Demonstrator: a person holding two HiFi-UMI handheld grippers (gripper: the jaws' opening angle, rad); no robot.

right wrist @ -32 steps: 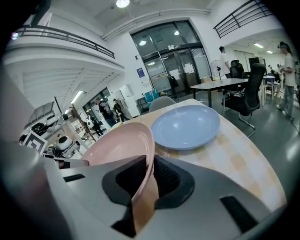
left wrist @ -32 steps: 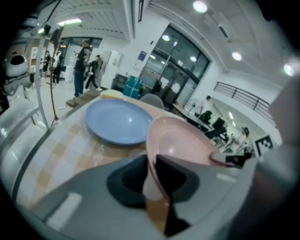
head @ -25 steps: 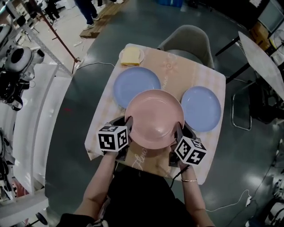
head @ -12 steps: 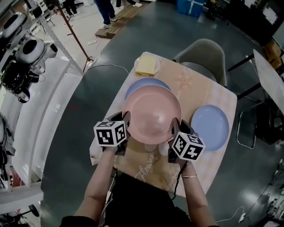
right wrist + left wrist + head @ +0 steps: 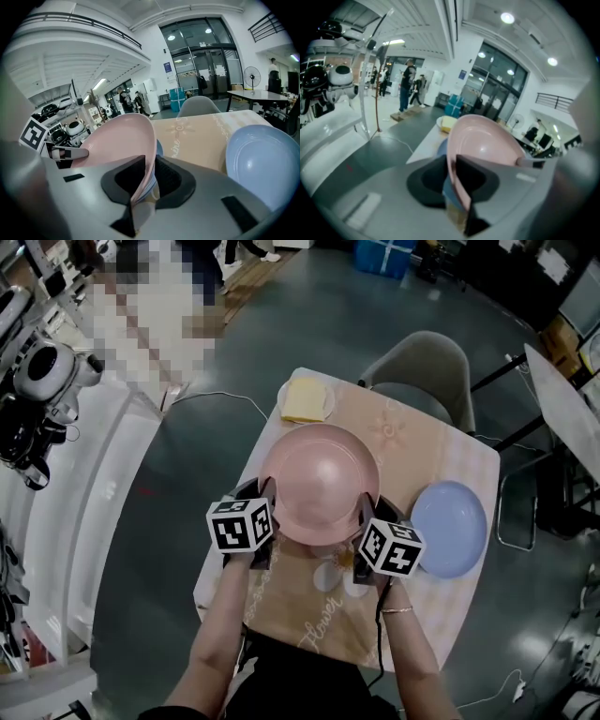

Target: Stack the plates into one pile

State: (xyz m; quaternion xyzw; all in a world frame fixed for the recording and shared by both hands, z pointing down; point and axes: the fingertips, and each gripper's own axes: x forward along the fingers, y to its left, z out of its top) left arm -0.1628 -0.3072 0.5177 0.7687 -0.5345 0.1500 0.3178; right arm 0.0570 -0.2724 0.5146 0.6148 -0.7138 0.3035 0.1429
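**While Both Tools Stand at Its Rim, the Pink Plate Covers a Blue One**

Where the head view looks down on the counter (image 5: pixel 412 442), the pink plate (image 5: pixel 319 482) lies over its left half, level, with a tool at either side of its near edge. The left tool (image 5: pixel 451 176) is clamped on the plate's rim: in its own view the pink edge runs straight down between the two dark pads, which press on it. The right tool (image 5: pixel 149 180) has the opposite part of the rim between its jaws, but these are opening, and a gap shows beside the pink edge.

Under the pink plate a blue plate (image 5: pixel 442 146) peeps out; only a sliver of it shows in the gripper views. Whether the pink plate already rests on it cannot be told.

A second blue plate (image 5: pixel 450 529) lies alone on the right side of the counter, just beside the right tool and apart from the pink plate. At the far left corner sits a small white dish (image 5: pixel 323 411) carrying a yellow block (image 5: pixel 304 397). A grey chair (image 5: pixel 417 367) stands against the far edge.
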